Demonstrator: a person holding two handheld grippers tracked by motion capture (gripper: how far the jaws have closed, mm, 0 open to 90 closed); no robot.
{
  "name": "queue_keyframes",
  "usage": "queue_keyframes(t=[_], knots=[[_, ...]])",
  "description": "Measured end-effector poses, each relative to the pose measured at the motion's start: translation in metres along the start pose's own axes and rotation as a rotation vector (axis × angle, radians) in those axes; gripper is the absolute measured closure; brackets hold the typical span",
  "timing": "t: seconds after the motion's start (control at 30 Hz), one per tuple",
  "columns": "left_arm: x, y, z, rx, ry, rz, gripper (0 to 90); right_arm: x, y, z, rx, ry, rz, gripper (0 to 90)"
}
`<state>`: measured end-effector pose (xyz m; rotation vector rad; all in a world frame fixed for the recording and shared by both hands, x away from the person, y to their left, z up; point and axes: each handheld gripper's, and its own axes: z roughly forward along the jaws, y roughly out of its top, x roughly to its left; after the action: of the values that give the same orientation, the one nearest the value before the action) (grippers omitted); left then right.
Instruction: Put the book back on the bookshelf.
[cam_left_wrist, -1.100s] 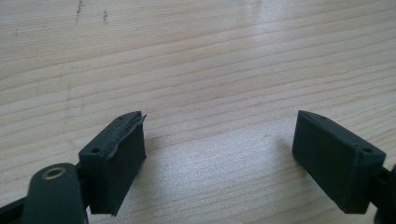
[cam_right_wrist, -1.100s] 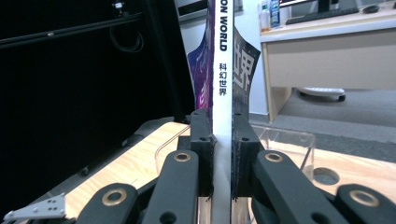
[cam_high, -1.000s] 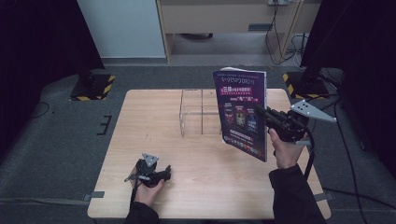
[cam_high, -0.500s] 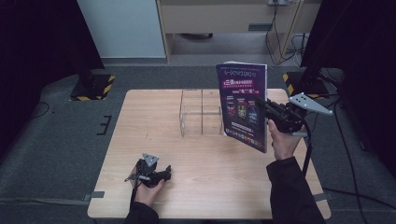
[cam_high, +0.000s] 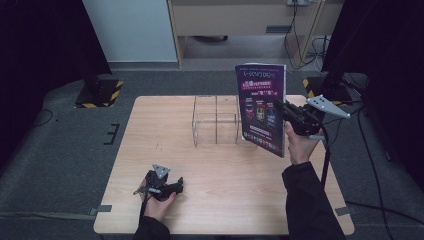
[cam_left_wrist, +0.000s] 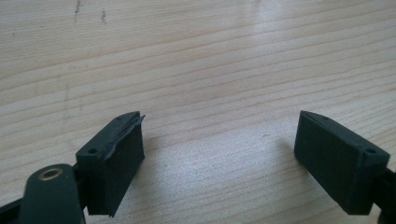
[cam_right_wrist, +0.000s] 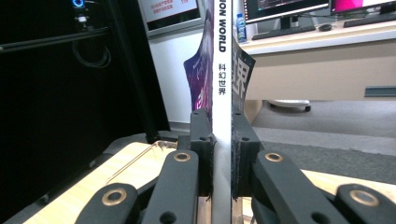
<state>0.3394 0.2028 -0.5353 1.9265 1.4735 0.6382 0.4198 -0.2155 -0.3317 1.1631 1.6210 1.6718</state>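
Note:
A purple magazine (cam_high: 261, 107) is held upright above the table's right side, just right of a clear acrylic divider rack (cam_high: 215, 120). My right gripper (cam_high: 286, 111) is shut on its spine edge; in the right gripper view the white spine (cam_right_wrist: 222, 93) stands clamped between the two black jaws. My left gripper (cam_high: 165, 185) rests on the table near the front edge at the left, held by a hand. In the left gripper view its jaws stand wide apart over bare wood, with nothing between the fingers (cam_left_wrist: 114, 158).
The wooden table (cam_high: 165, 135) stands on a grey carpet. Black stands with yellow-striped bases (cam_high: 100, 92) sit at the back left and back right. A wooden cabinet (cam_high: 250, 20) stands behind the table.
The right gripper has carried the magazine up and a little towards the back, turning it more upright. The left gripper has not moved.

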Motion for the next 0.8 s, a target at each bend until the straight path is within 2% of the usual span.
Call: queue_keyframes(t=[0.2, 0.8], knots=[[0.000, 0.000, 0.000, 0.000, 0.000, 0.000, 14.8, -0.002, -0.004, 0.012, -0.011, -0.032, -0.007, 82.9], [0.000, 0.000, 0.000, 0.003, 0.000, 0.004, 14.3, -0.005, -0.027, 0.048, 0.006, -0.101, -0.032, 82.9]])
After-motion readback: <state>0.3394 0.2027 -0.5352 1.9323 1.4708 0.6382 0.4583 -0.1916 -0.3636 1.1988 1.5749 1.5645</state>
